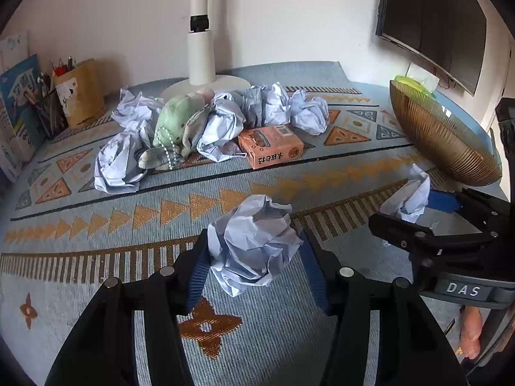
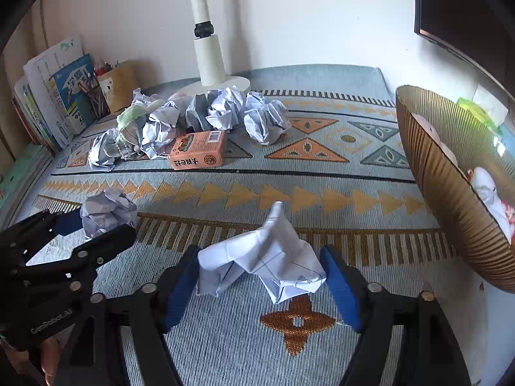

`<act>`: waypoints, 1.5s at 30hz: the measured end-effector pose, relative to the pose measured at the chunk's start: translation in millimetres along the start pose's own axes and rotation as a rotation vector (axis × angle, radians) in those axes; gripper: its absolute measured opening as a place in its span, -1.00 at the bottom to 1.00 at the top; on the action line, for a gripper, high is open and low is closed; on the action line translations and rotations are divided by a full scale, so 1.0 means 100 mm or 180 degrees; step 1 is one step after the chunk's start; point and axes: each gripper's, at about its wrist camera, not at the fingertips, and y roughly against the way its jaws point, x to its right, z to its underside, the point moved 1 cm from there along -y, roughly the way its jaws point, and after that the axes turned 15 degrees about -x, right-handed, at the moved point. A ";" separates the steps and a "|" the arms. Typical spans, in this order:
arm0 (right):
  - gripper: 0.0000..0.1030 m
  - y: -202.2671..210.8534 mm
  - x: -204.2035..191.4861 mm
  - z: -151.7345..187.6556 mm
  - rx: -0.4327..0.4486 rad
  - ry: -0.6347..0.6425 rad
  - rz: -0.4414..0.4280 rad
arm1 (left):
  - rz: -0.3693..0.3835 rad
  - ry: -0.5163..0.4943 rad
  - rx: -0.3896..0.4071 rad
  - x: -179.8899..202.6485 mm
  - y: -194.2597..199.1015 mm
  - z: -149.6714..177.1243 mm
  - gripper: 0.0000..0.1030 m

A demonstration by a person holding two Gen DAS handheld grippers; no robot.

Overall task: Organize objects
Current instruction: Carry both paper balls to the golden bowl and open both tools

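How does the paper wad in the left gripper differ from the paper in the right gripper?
The wad in the left gripper is crumpled into a tight ball; the paper in the right gripper is a looser, flatter piece with a peak sticking up. The ball fills the space between the left jaws; the loose piece leaves a gap at the right jaw's right pad. Both are pale lined paper, over the patterned cloth.

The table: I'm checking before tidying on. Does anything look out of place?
Yes. Crumpled paper balls lie heaped around a green plush toy and an orange box near the lamp base, instead of in the ribbed bowl.
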 end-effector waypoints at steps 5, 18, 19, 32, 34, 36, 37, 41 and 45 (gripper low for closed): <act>0.69 0.07 0.03 0.03 0.0093 -0.0056 -0.0087 | -0.0023 -0.0036 0.0025 0.04 0.01 0.01 0.03; 0.19 0.10 -0.09 0.04 0.0252 0.0069 0.0258 | -0.0040 -0.0049 0.0021 0.05 0.02 0.01 0.03; 0.19 0.10 -0.09 0.04 0.0251 0.0080 0.0273 | -0.0045 -0.0055 0.0016 0.06 0.02 0.01 0.03; 0.03 0.26 -0.02 0.09 0.0527 -0.0039 0.0201 | -0.0112 -0.0053 0.0174 0.10 0.12 0.04 -0.01; 0.03 0.40 0.10 0.16 0.0618 -0.0181 -0.0003 | -0.0046 -0.0080 0.0268 0.14 0.20 0.04 -0.04; 0.03 0.56 0.31 0.25 0.0623 -0.0376 -0.0074 | 0.0241 -0.0086 0.0290 0.22 0.31 -0.02 -0.07; 0.03 0.67 0.40 0.28 0.0665 -0.0439 -0.0054 | 0.0384 -0.0150 0.0359 0.32 0.43 -0.10 -0.07; 0.05 1.36 0.99 0.28 0.1096 -0.0863 0.0035 | 0.0813 -0.0477 0.0661 0.84 0.83 -0.52 -0.07; 0.09 1.78 1.68 0.14 0.1288 -0.1522 0.0409 | 0.1169 -0.0763 0.0728 1.43 0.89 -1.06 -0.07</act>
